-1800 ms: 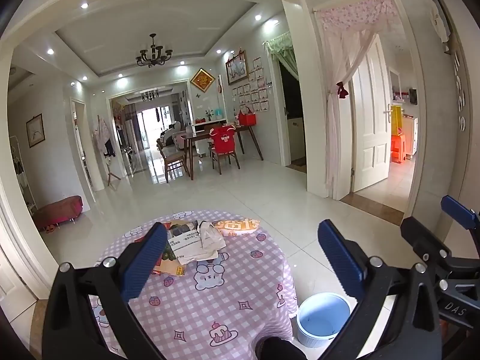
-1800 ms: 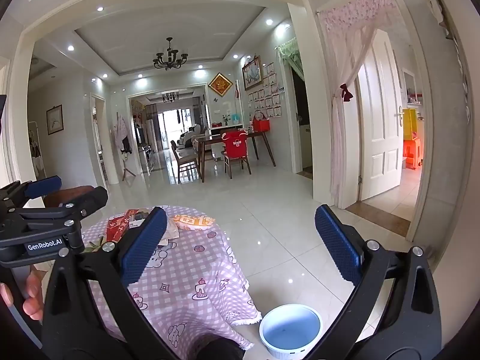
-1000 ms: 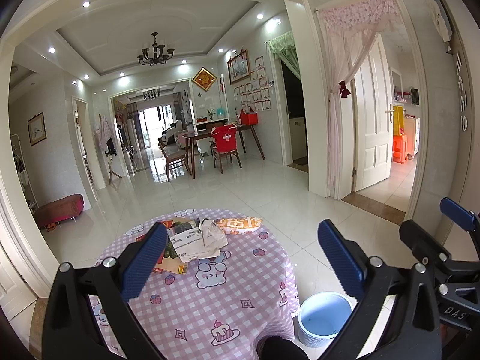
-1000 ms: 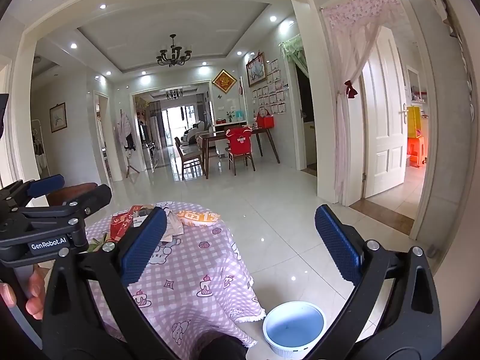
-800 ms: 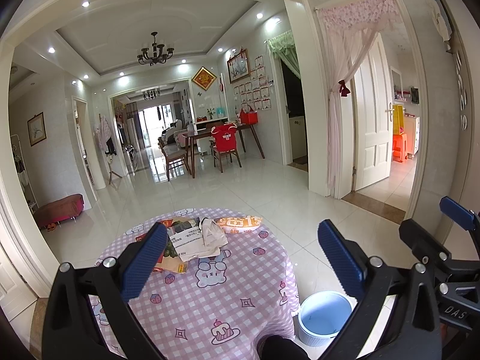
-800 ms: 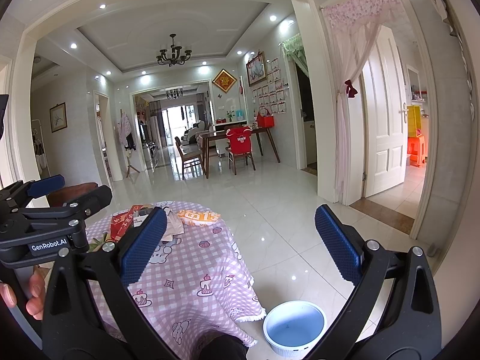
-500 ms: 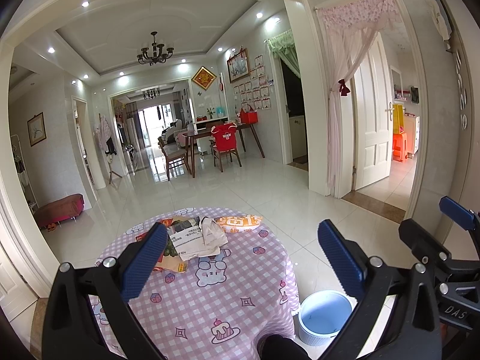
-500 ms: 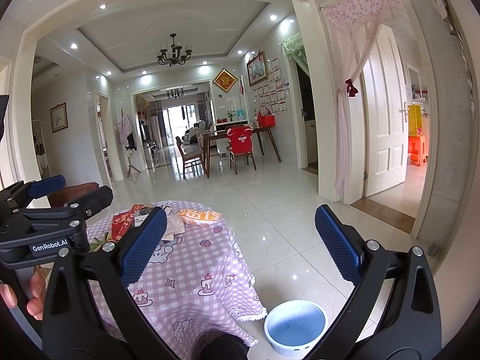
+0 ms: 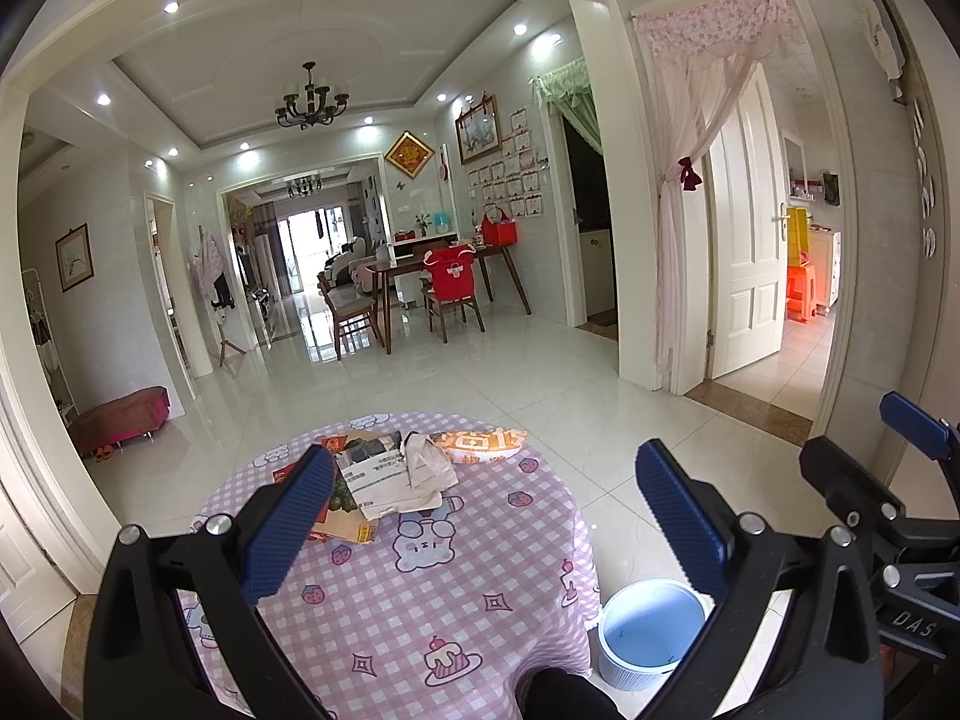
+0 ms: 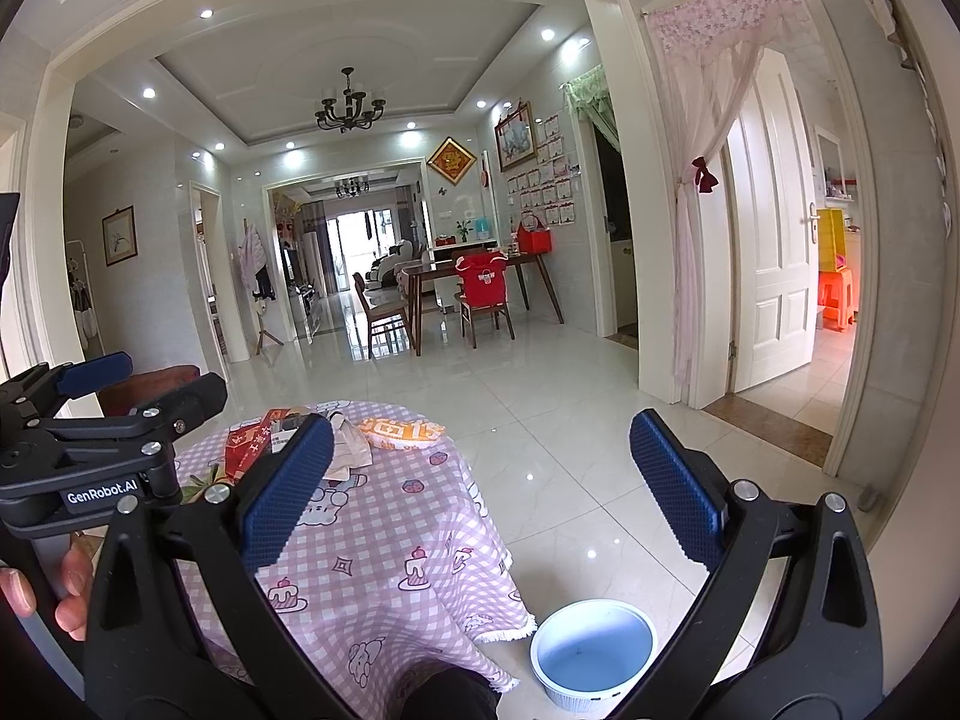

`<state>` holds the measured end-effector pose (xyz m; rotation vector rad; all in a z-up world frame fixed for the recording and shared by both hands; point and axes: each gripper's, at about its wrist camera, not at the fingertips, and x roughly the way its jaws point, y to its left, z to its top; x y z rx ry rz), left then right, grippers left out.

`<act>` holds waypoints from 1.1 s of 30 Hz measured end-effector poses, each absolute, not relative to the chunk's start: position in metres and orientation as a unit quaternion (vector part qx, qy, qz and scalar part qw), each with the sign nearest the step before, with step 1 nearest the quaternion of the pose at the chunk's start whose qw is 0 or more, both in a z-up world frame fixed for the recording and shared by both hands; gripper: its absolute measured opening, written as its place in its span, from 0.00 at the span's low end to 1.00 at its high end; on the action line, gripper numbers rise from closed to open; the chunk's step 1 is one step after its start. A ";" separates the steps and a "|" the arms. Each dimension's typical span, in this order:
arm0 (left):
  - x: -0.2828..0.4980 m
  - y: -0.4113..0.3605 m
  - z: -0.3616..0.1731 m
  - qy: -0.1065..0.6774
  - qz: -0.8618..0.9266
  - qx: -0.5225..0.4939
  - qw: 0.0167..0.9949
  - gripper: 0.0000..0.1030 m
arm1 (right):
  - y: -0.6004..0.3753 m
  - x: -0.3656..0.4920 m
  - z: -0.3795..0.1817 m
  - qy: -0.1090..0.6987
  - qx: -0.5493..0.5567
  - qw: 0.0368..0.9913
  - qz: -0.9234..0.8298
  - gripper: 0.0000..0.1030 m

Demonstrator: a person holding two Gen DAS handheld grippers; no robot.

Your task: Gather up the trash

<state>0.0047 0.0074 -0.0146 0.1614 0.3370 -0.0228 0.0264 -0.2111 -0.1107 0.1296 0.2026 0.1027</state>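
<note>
Several scraps of trash (image 9: 390,474) lie piled on our table (image 9: 420,600)'s far side: light, soft paper and wrappers, best pinched at a loose edge. Our left gripper (image 9: 480,516) gapes wide, empty. From the right, our right gripper (image 10: 474,480) spreads equally, empty; blue bin (image 10: 591,654) on glossy tiles beside the tablecloth.

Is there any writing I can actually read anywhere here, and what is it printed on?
"GenRobot.AI": left hand-held gripper, as seen in the right wrist view.
"DAS": right hand-held gripper, partly cut off.
Print on the orange snack bag, white paper wrapper, red packet and wall certificates: too blurred to read.
</note>
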 end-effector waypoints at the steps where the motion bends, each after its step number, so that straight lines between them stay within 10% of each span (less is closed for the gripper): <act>1: 0.005 0.008 -0.015 0.168 -0.011 0.080 0.983 0.96 | -0.212 0.026 -0.110 0.101 0.065 0.991 0.052 0.94; 33: 0.008 0.010 -0.022 0.170 -0.011 0.083 0.982 0.96 | -0.201 0.032 -0.118 0.101 0.065 0.991 0.053 0.94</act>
